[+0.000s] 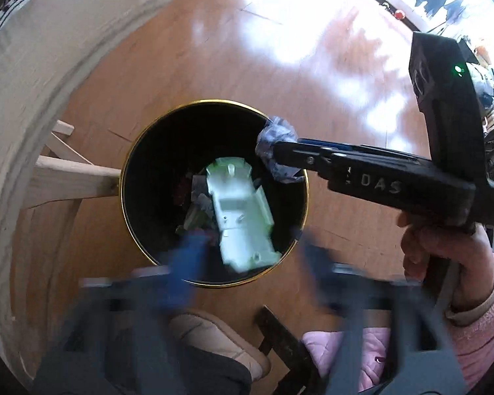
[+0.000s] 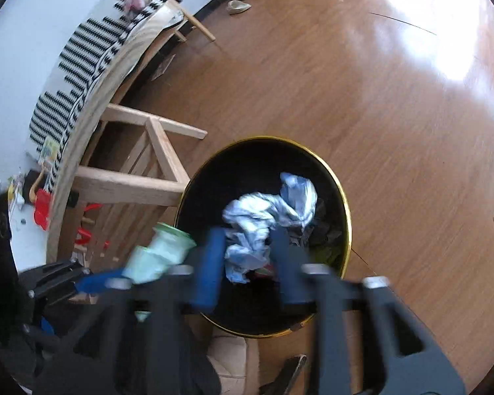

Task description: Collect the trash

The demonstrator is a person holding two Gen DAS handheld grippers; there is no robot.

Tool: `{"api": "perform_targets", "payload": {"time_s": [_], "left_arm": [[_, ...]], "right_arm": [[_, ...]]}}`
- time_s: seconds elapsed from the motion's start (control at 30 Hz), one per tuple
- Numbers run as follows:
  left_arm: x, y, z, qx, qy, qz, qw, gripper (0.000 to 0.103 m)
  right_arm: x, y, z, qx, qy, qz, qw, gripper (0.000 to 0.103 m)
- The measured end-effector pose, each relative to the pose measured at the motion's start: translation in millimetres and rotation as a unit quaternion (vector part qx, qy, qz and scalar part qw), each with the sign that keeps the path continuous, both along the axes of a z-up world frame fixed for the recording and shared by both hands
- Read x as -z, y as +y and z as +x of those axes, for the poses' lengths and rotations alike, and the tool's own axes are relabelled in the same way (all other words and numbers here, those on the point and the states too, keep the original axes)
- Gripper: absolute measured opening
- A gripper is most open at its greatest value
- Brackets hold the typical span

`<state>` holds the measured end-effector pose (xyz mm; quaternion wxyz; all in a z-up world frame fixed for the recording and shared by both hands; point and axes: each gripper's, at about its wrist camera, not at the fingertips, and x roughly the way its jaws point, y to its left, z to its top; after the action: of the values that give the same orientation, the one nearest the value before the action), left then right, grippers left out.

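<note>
A black trash bin with a gold rim (image 1: 125,194) (image 2: 341,191) stands on the wood floor below both grippers. In the left wrist view my left gripper (image 1: 247,250) is open, and a pale green plastic piece (image 1: 240,210) sits over the bin between its blurred fingers, apparently loose. My right gripper (image 1: 273,158) is seen there from the side, at the bin's right rim, with a crumpled blue-white wad (image 1: 276,131) at its tips. In the right wrist view its fingers (image 2: 247,256) stand apart with the wad (image 2: 266,217) between them over the bin. The green piece (image 2: 158,256) shows at the left.
A wooden table with a light frame (image 1: 72,171) (image 2: 131,181) stands just left of the bin, with a black-and-white cloth (image 2: 82,62) on top. Red items (image 2: 42,210) lie by the table. My slippered foot (image 1: 214,339) is just below the bin. Wood floor (image 2: 378,98) stretches right.
</note>
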<state>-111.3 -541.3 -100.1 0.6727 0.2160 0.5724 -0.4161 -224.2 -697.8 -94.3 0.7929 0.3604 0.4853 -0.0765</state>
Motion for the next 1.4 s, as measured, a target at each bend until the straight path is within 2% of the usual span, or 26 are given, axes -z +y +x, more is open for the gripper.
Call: {"api": "perform_targets", "payload": {"time_s": [0.03, 0.13, 0.2, 0.23, 0.3, 0.43, 0.47, 0.53, 0.57, 0.6, 0.67, 0.7, 0.73, 0.77, 0.8, 0.83, 0.87, 0.93, 1.0, 1.13, 1.17, 1.2, 1.23, 1.27, 1.3, 1.4], "left_arm": [[-4.1, 1.6, -1.9, 0.0, -0.012, -0.006, 0.9999, 0.097], [-15.3, 6.5, -2.8, 0.001, -0.024, -0.019, 0.9995, 0.097], [-34.4, 15.6, 2.5, -0.019, -0.032, -0.048, 0.9982, 0.097], [-45.8, 18.6, 3.7, -0.027, -0.039, -0.06, 0.997, 0.097], [-78.7, 34.2, 11.2, -0.051, -0.07, -0.098, 0.9914, 0.097], [-144.7, 85.9, 29.9, -0.109, -0.139, -0.146, 0.9734, 0.097], [-162.9, 110.0, 37.2, -0.135, -0.161, -0.161, 0.9644, 0.097], [-186.0, 149.8, 47.7, -0.182, -0.19, -0.174, 0.9488, 0.097], [-197.8, 179.1, 54.5, -0.217, -0.211, -0.179, 0.9362, 0.097], [-205.2, 200.3, 57.9, -0.242, -0.225, -0.178, 0.9269, 0.097], [-216.8, 252.2, 62.9, -0.311, -0.269, -0.156, 0.8978, 0.097], [-219.8, 271.2, 62.8, -0.341, -0.294, -0.143, 0.8814, 0.097], [-221.2, 293.0, 61.7, -0.375, -0.325, -0.128, 0.8589, 0.097], [-221.4, 318.1, 59.3, -0.409, -0.36, -0.118, 0.8301, 0.097], [-220.8, 340.1, 59.3, -0.432, -0.379, -0.12, 0.8097, 0.097], [-219.5, 354.2, 62.6, -0.44, -0.381, -0.124, 0.8035, 0.097], [-216.0, 373.1, 68.9, -0.448, -0.372, -0.128, 0.8025, 0.097], [-206.5, 395.0, 82.7, -0.467, -0.352, -0.106, 0.8042, 0.097], [-188.3, 417.5, 103.1, -0.49, -0.318, -0.058, 0.8098, 0.097], [-160.9, 452.5, 107.7, -0.505, -0.286, -0.039, 0.8137, 0.097], [-157.2, 460.4, 111.5, -0.504, -0.273, -0.031, 0.8188, 0.097], [-153.7, 465.0, 115.7, -0.501, -0.267, -0.029, 0.8227, 0.097], [-150.9, 470.2, 114.3, -0.499, -0.265, -0.029, 0.8245, 0.097], [-149.3, 474.1, 114.1, -0.499, -0.267, -0.028, 0.8237, 0.097], [-146.7, 475.8, 114.9, -0.5, -0.27, -0.027, 0.8223, 0.097], [-139.3, 489.3, 120.0, -0.505, -0.27, -0.026, 0.8196, 0.097]], "right_arm": [[-3.0, -2.9, -1.4, 0.006, 0.0, -0.005, 1.0, 0.093], [-25.2, -11.6, -9.8, 0.034, -0.034, -0.023, 0.999, 0.096], [-42.1, -17.9, -15.5, 0.071, -0.033, -0.069, 0.995, 0.096], [-50.4, -19.7, -15.3, 0.088, -0.015, -0.103, 0.991, 0.096], [-64.9, -16.8, -9.7, 0.106, 0.025, -0.174, 0.979, 0.096], [-100.2, 13.7, 3.8, 0.125, 0.032, -0.293, 0.947, 0.096], [-109.1, 23.9, 9.1, 0.123, 0.022, -0.306, 0.944, 0.096], [-133.7, 53.6, 25.4, 0.111, -0.025, -0.32, 0.941, 0.096], [-146.8, 70.3, 35.1, 0.107, -0.053, -0.325, 0.938, 0.096], [-155.6, 84.2, 43.0, 0.103, -0.072, -0.327, 0.937, 0.096], [-175.8, 116.3, 66.0, 0.078, -0.101, -0.325, 0.937, 0.096], [-187.7, 140.0, 85.4, 0.044, -0.119, -0.316, 0.94, 0.096], [-196.5, 160.2, 99.6, 0.018, -0.132, -0.313, 0.94, 0.096], [-208.4, 190.4, 118.6, -0.008, -0.144, -0.323, 0.935, 0.096], [-215.6, 209.9, 133.5, -0.021, -0.149, -0.332, 0.931, 0.096], [-224.6, 238.1, 149.6, -0.039, -0.157, -0.339, 0.927, 0.096], [-228.8, 254.9, 160.0, -0.052, -0.166, -0.336, 0.926, 0.096], [-237.9, 305.4, 184.6, -0.111, -0.212, -0.304, 0.922, 0.096], [-238.3, 348.3, 207.5, -0.155, -0.236, -0.281, 0.917, 0.096], [-211.2, 408.7, 230.6, -0.224, -0.246, -0.231, 0.914, 0.096], [-193.8, 419.2, 231.3, -0.233, -0.246, -0.229, 0.913, 0.096], [-181.8, 427.4, 233.0, -0.238, -0.234, -0.237, 0.912, 0.096], [-167.5, 434.3, 236.4, -0.244, -0.2, -0.248, 0.916, 0.096], [-153.9, 439.8, 246.0, -0.26, -0.151, -0.245, 0.922, 0.096], [-145.2, 442.4, 254.7, -0.274, -0.126, -0.223, 0.927, 0.096], [-136.9, 440.8, 270.2, -0.239, -0.112, -0.226, 0.938, 0.096]]}}
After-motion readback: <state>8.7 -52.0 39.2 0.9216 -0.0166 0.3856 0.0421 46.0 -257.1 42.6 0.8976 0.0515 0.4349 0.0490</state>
